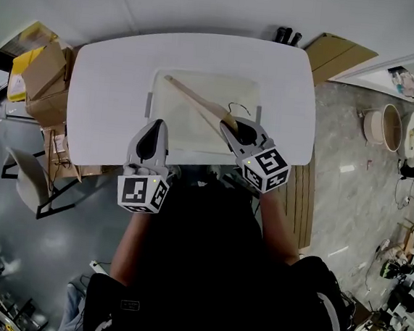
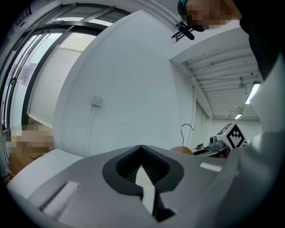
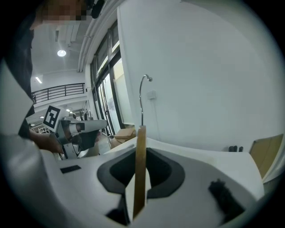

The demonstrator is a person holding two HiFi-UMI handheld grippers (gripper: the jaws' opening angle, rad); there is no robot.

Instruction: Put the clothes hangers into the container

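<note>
Brown cardboard boxes (image 1: 45, 73) stand beside the left edge of my white round-cornered desk (image 1: 105, 86); the shallow cream rectangular container (image 1: 154, 90) sits mid-desk; my right claw (image 1: 229, 127), at its near-right corner, is clamped on the pale wooden clothes hanger (image 1: 195, 100), which slants across the container toward its far-left corner; my left claw (image 1: 155, 123), jaws together and empty, hovers beside the near-left corner.

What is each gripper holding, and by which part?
The right gripper clamps the wooden hanger by its bar near the hook; left gripper holds nothing.
</note>
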